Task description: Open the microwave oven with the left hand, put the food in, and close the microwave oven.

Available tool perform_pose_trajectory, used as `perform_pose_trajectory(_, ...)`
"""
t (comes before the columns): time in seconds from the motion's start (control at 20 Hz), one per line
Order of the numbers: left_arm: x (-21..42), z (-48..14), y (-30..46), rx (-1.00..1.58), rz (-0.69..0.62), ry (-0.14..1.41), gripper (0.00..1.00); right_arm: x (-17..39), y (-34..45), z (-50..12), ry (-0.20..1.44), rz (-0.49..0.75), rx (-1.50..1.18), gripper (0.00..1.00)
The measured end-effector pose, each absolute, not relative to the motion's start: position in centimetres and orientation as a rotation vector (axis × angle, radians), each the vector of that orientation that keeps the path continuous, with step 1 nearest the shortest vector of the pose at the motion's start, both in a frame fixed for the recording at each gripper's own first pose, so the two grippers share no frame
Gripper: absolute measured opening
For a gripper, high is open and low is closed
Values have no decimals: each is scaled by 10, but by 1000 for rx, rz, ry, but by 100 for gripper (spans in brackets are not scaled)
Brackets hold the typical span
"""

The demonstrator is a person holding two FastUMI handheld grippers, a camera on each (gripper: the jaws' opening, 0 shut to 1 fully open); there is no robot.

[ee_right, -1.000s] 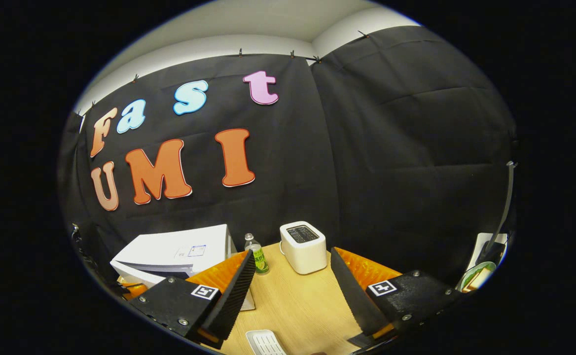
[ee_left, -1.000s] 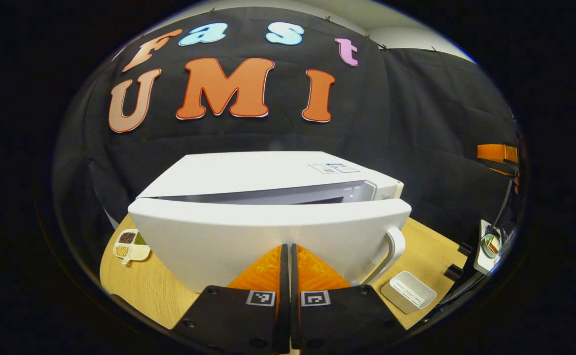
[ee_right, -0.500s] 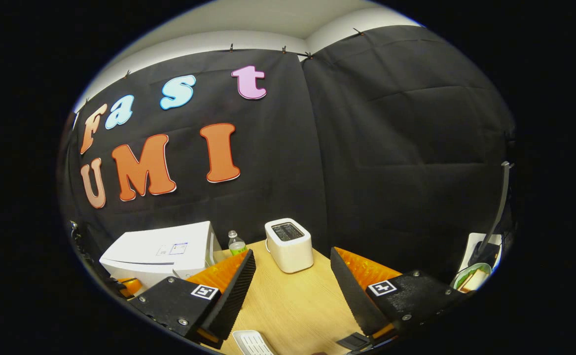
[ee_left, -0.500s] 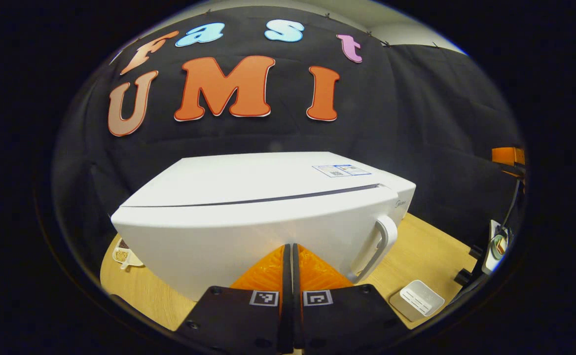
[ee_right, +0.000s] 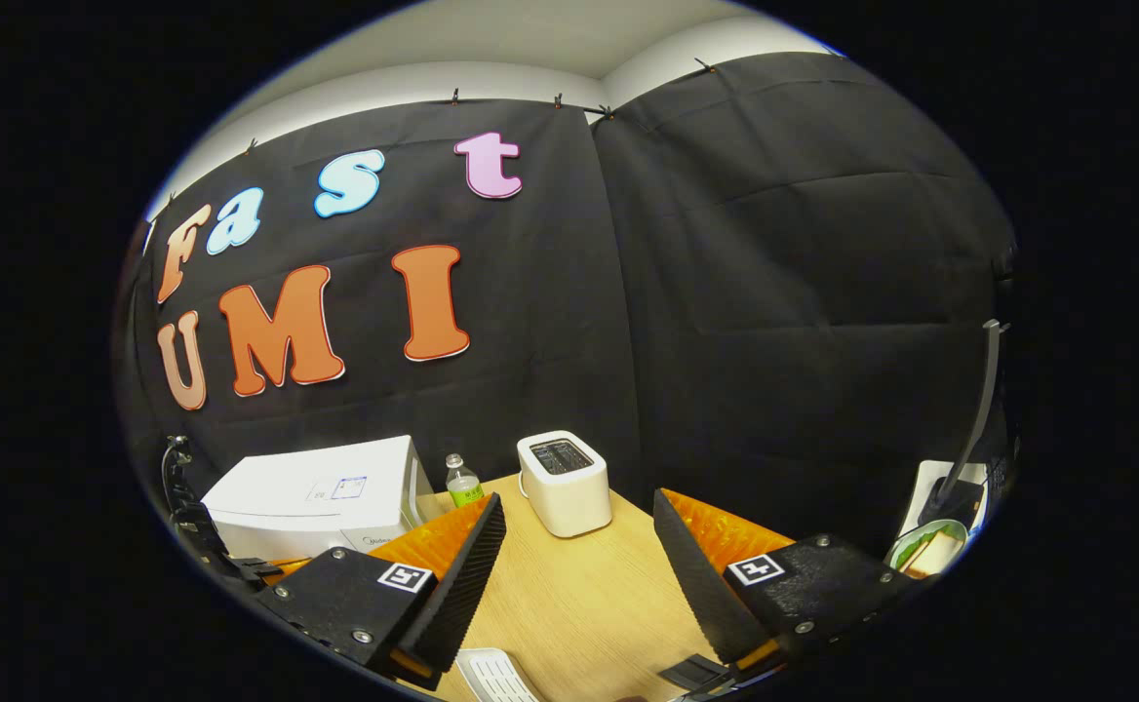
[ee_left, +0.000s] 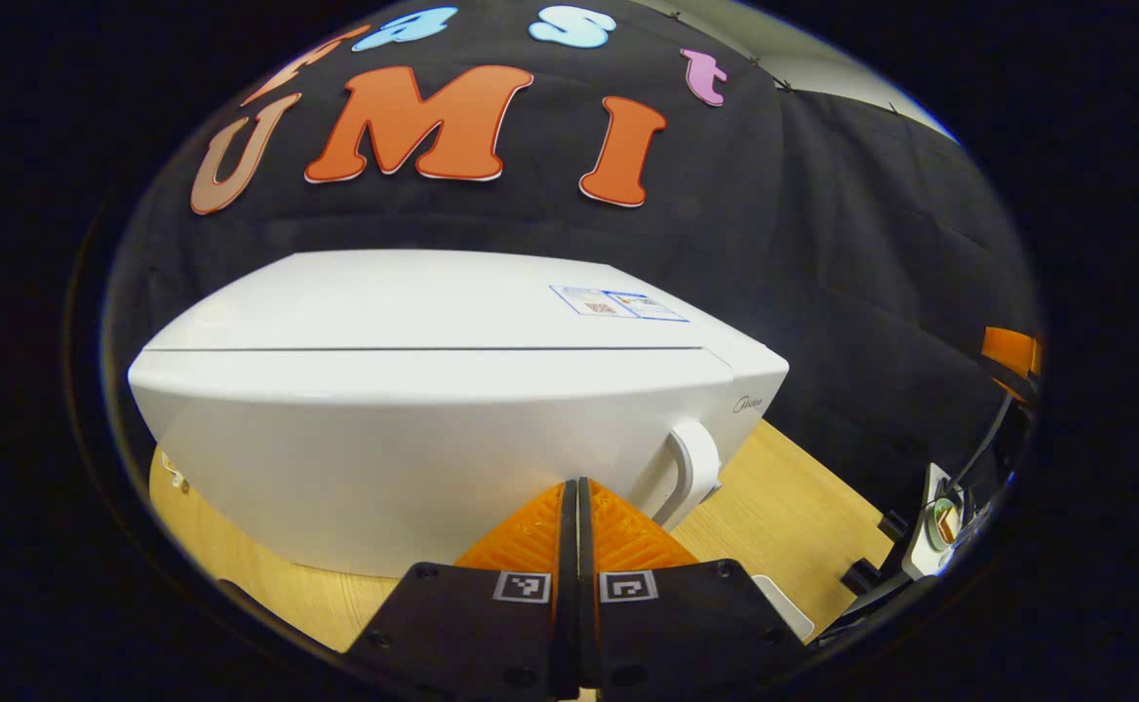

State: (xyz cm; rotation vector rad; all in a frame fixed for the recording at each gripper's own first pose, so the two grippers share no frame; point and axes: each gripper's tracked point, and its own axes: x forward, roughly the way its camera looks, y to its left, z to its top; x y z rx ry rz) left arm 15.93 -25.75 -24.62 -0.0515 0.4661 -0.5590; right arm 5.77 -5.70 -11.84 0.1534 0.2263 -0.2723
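Now left tool pinched against microwave door, right tool spread.

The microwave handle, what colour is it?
White, like the rest of the microwave. The handle shows best in the left gripper view, at the door's right edge.

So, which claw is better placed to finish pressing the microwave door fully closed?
Left. The left claw, fingers together, sits right at the microwave door, beside its handle. The right claw is open above the table, apart from the microwave.
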Motion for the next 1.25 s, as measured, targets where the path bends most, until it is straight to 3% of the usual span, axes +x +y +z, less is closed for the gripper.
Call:
perform_pose_trajectory(0.35, 145, -152, -204, -53, -536, 332, 4, 62, -37, -96, 206, -205, 151, 95)
perform_pose_trajectory(0.85, 123, 5, -44, -73, -237, 168, 8, 71, 1, -39, 164, -61, 72, 94)
perform_pose_trajectory(0.9, 115, 14, -31, -82, -215, 162, 17, 69, 4, -34, 161, -49, 74, 95)
perform_pose_trajectory(0.95, 108, 26, -16, -90, -193, 153, 32, 67, 8, -29, 158, -36, 75, 95)
perform_pose_trajectory(1.1, 85, 50, 26, -87, -113, 122, 34, 61, 18, -15, 146, 8, 75, 95)
perform_pose_trajectory(1.15, 78, 55, 34, -81, -101, 113, 65, 60, 22, -11, 142, 19, 72, 95)
perform_pose_trajectory(1.25, 61, 65, 50, -69, -68, 98, 64, 58, 23, -9, 136, 30, 59, 95)
